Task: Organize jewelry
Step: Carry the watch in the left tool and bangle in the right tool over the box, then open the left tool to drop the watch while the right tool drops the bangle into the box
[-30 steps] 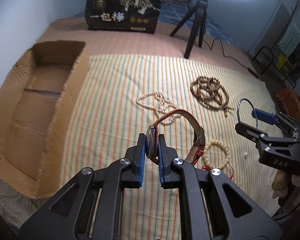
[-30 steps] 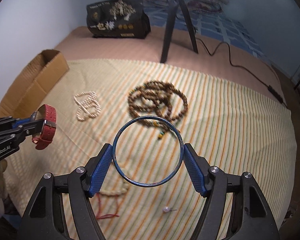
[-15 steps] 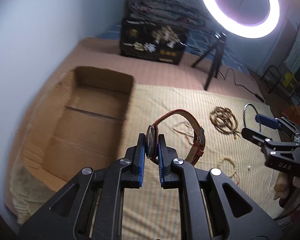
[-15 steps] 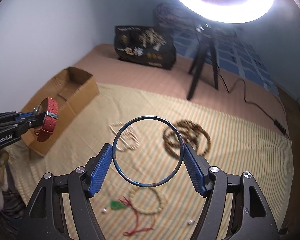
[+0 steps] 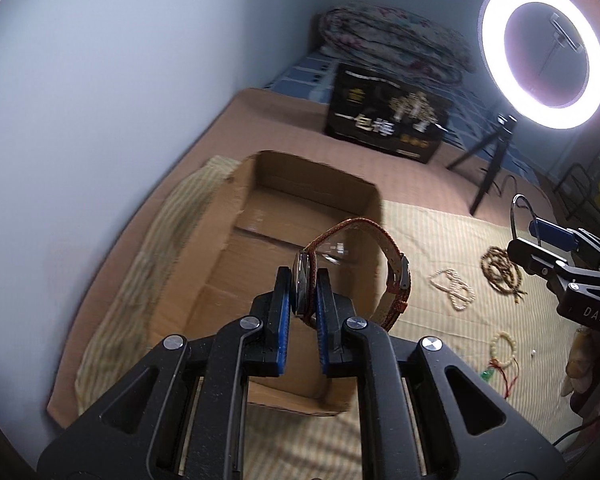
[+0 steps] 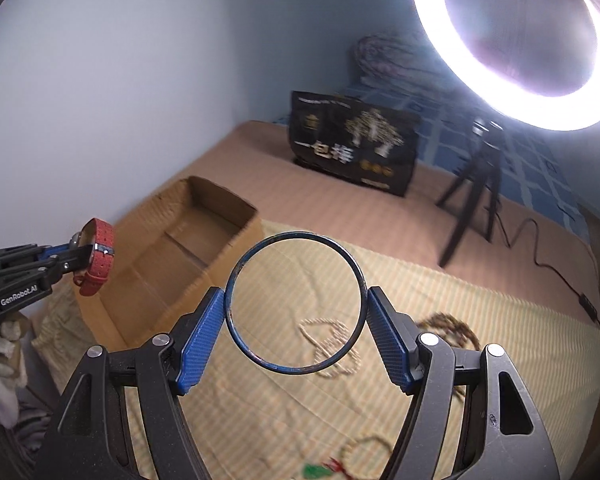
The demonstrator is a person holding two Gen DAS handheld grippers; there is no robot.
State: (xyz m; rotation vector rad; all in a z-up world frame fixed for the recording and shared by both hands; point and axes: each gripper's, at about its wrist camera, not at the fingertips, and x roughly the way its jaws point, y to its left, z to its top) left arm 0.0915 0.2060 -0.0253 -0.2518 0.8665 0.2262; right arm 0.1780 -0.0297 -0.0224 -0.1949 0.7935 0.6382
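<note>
My left gripper (image 5: 303, 280) is shut on the case of a red-strapped watch (image 5: 396, 276), which hangs in the air over the open cardboard box (image 5: 260, 240). The same watch (image 6: 98, 264) shows at the left of the right wrist view, in the left gripper (image 6: 70, 252). My right gripper (image 6: 296, 304) is shut on a thin dark metal bangle (image 6: 230, 276), its blue pads pressing the ring's two sides above the striped cloth (image 6: 480, 292). On the cloth lie a white pearl strand (image 5: 454, 288), a brown wooden bead necklace (image 5: 498, 268) and a cream bead bracelet with red cord (image 5: 504, 350).
The cardboard box (image 6: 188, 240) sits at the cloth's left edge, close to the wall. A black printed bag (image 5: 384, 124) stands behind it. A lit ring light (image 5: 540, 56) on a tripod (image 5: 488, 172) stands at the back right, its cable trailing across the bed.
Both grippers have risen and swung left toward the cardboard box. The watch now hangs over the box instead of over the cloth; the bangle has travelled along with the right gripper. Both grips are unchanged.
</note>
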